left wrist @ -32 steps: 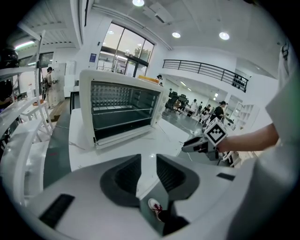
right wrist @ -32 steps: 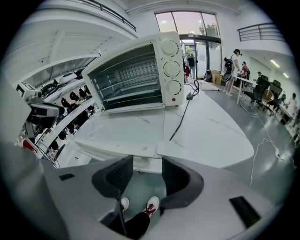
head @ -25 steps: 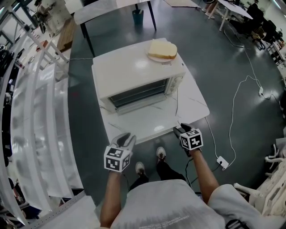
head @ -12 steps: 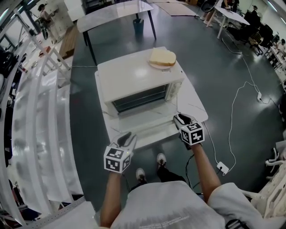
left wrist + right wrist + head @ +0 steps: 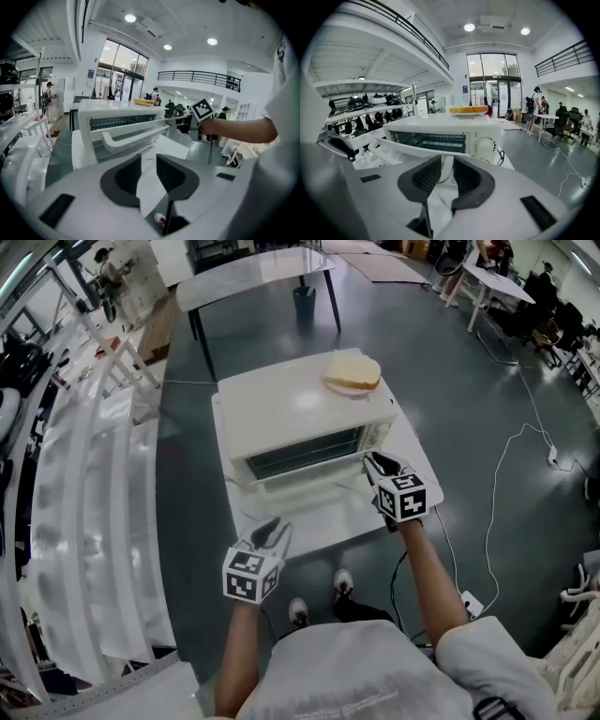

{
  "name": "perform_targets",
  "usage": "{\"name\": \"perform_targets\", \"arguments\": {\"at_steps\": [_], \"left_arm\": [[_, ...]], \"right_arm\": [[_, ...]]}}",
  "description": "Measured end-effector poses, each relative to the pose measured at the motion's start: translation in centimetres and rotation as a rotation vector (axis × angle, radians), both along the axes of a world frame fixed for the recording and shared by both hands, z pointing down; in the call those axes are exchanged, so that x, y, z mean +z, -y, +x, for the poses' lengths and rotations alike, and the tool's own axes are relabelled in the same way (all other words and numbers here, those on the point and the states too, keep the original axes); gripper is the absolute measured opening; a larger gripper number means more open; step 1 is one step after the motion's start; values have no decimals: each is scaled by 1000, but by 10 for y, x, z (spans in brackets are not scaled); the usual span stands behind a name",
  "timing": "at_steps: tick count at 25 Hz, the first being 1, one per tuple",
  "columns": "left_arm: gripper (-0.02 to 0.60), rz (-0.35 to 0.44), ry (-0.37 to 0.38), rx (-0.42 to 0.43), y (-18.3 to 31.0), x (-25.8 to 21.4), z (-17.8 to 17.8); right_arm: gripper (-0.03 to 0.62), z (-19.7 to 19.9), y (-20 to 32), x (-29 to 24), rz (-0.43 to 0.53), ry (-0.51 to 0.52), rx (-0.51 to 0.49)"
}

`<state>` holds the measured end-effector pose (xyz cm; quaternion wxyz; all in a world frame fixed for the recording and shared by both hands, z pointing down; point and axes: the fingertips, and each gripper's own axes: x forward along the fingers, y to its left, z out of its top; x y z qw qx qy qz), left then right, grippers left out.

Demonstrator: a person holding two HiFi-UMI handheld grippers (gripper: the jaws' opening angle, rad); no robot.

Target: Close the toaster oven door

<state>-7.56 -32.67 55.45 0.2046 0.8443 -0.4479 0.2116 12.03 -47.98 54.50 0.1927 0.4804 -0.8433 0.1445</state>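
The boxy white toaster oven [image 5: 300,409] sits on a white table [image 5: 319,521] with its glass door [image 5: 295,480] open. The right gripper [image 5: 373,463] has moved up from the table's front edge to the door's right end. Its jaws are closing with the white door handle [image 5: 440,161] between them. The left gripper [image 5: 272,527] stays low, jaws apart and empty. A wire rack [image 5: 433,138] shows inside the oven, and a pale bread slice [image 5: 353,370] lies on a plate [image 5: 339,388] on top.
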Motion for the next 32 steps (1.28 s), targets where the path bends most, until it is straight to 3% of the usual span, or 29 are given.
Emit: {"name": "perform_targets", "arguments": {"at_steps": [15, 19, 25, 32], "left_arm": [[107, 7, -6, -102, 25, 3, -13], [106, 11, -12, -119, 32, 5, -18], [103, 52, 1, -110, 39, -13, -22], [86, 125, 10, -92, 34, -40, -31]], "right_arm": [[91, -17, 59, -21, 66, 31, -37], [92, -20, 60, -19, 61, 25, -58], [92, -16, 54, -30, 74, -95, -58], [66, 5, 13, -57, 96, -91, 2]]}}
